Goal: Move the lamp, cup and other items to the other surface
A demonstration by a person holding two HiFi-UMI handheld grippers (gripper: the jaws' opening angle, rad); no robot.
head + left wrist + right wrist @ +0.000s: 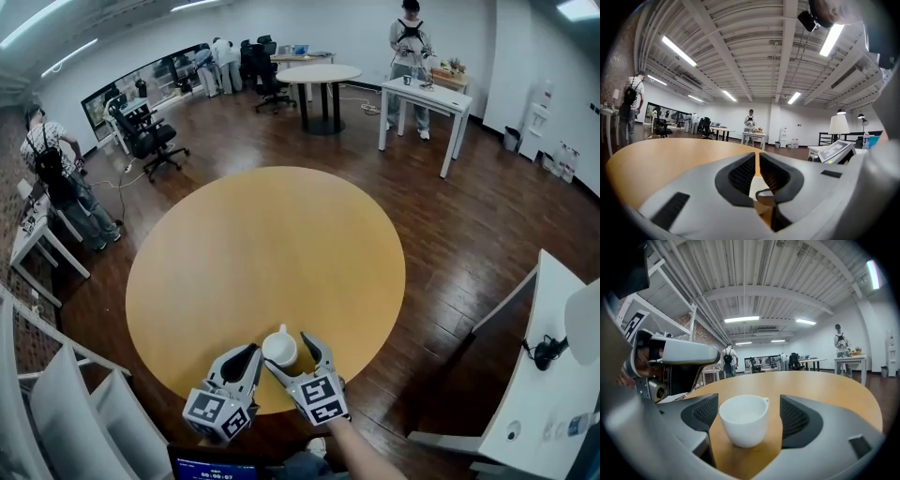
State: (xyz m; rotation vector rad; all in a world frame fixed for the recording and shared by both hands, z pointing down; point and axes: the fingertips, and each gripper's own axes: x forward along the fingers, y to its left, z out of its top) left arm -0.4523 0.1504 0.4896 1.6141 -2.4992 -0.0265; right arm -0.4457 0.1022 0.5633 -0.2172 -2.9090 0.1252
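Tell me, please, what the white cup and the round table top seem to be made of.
The cup: probably glazed ceramic; smooth, plain white with a soft sheen and a thick rounded rim.
The table top: likely wood-look laminate or veneer; even honey colour, fairly matte, no grain that I can make out.

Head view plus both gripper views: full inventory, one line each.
round table: 1, tan wood, centre
cup: 1, white, table's near edge, between the right gripper's jaws
lamp: 1, white shade, on a side table at right
office chairs: several, black, far left and back
people: at least three, background
left gripper: 1, grey, jaws together, empty
right gripper: 1, grey, jaws open around the cup
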